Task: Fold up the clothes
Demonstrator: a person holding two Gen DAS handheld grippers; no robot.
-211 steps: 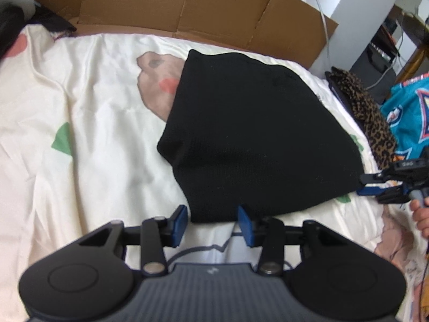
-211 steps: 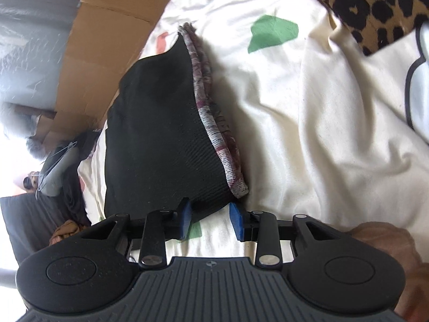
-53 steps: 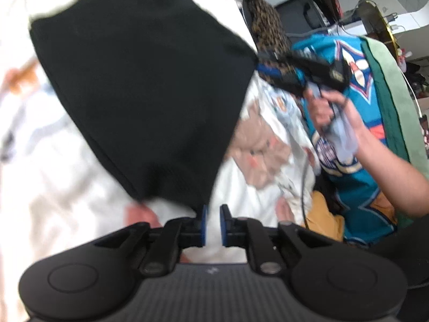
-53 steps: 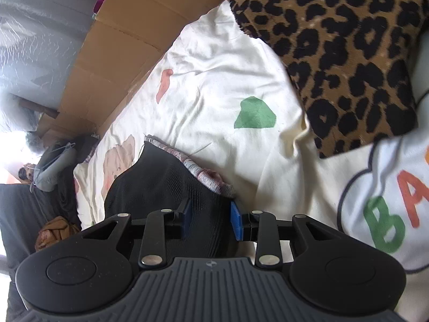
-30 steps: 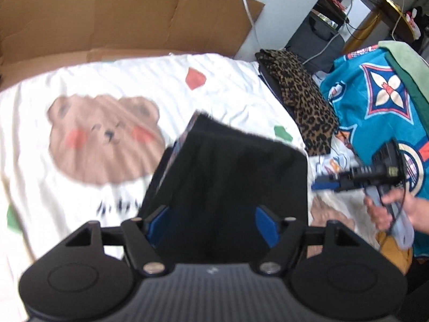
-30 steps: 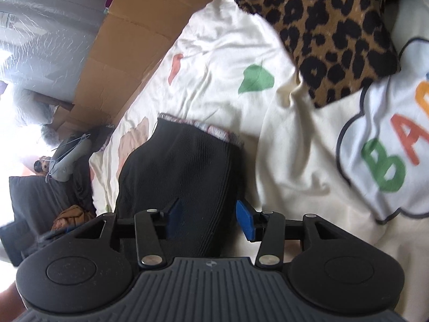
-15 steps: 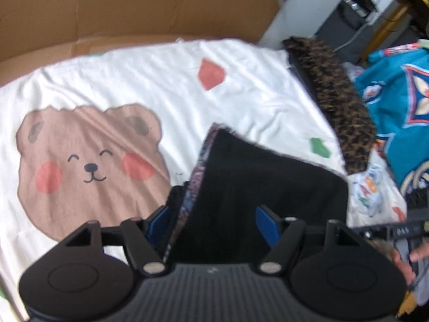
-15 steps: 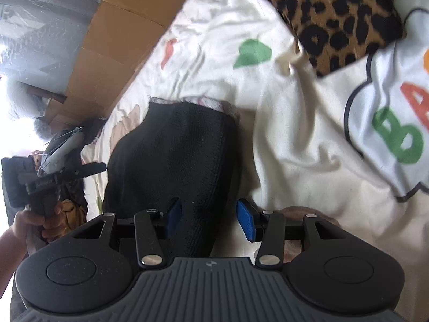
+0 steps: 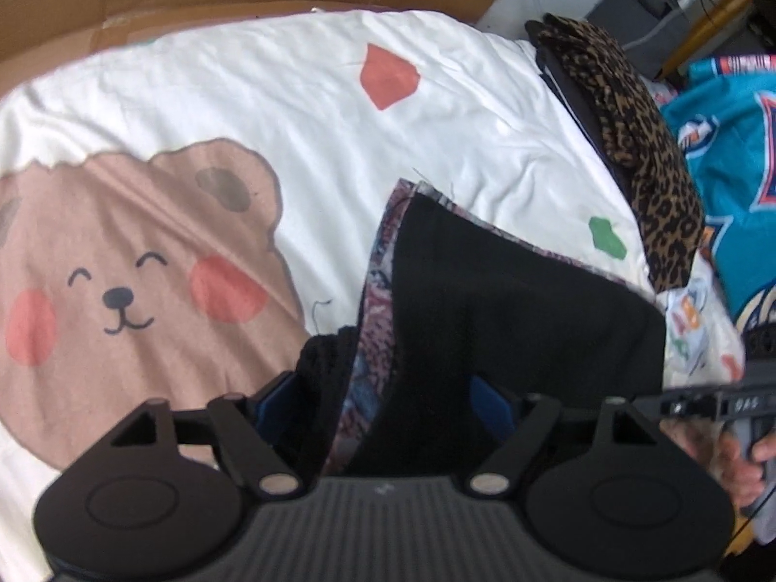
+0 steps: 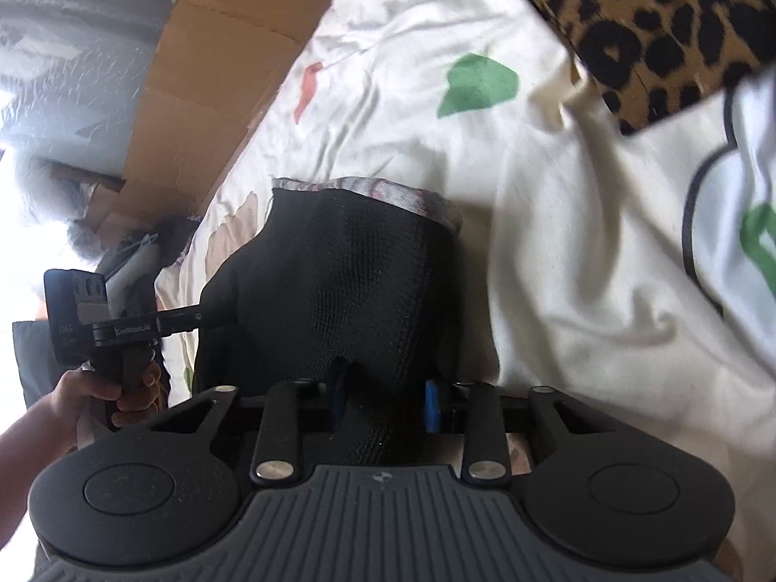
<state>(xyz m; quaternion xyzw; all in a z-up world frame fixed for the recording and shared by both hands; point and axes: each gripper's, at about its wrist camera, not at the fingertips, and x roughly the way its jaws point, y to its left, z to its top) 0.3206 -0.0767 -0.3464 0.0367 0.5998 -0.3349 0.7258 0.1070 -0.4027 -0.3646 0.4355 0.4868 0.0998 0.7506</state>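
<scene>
Left wrist view: the left gripper (image 9: 383, 405) points steeply down over the bed sheet (image 9: 271, 97) w/ the bear print. The folded black garment (image 9: 509, 300) lies on the sheet, its patterned lining showing along the left edge. The near end of the garment sits between the jaws. The jaws stand wide and have just been opening; the blue pads are at each side of the cloth, not pressing it. At the right edge, a hand (image 9: 742, 456) holds the right gripper (image 9: 718, 405), seen side-on.

Right wrist view: the right gripper (image 10: 385, 405) tilts down toward the same black garment (image 10: 349, 286), which lies on the sheet (image 10: 557, 252) left of the leopard-print cloth (image 10: 669, 14). The near corner of the garment goes in between the jaws. They are narrow and have just been closing; the cloth bunches btw. the pads, so it is gripped. On the left, a hand (image 10: 97, 393) holds the left gripper (image 10: 213, 317), its tip at the far side of the garment.
</scene>
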